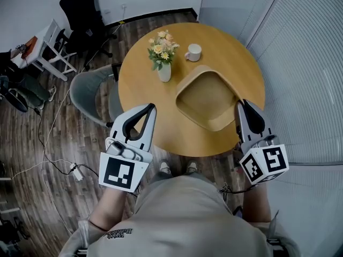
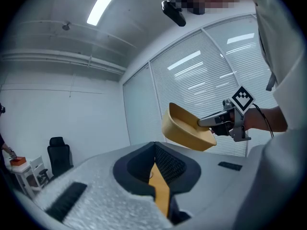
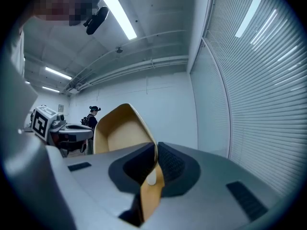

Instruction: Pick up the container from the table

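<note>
The container point(image 1: 206, 98) is a tan wooden tray with a rounded rim. My right gripper point(image 1: 242, 105) is shut on its right edge. In the left gripper view the container point(image 2: 187, 128) hangs tilted in the air, with the right gripper point(image 2: 204, 122) pinching its rim. The right gripper view shows that rim between the jaws of the right gripper point(image 3: 156, 153), while the container point(image 3: 120, 133) rises to the left. My left gripper point(image 1: 153, 107) is over the table's near left edge, shut and holding nothing. The left gripper point(image 2: 154, 153) shows only a thin tan slit between its jaws.
On the round wooden table point(image 1: 150, 127) stand a white vase of flowers point(image 1: 163, 58) and a white cup point(image 1: 193, 52) at the far side. A grey chair point(image 1: 88, 92) sits to the table's left and a black office chair point(image 1: 80, 9) further back. Window blinds point(image 1: 305, 63) run along the right.
</note>
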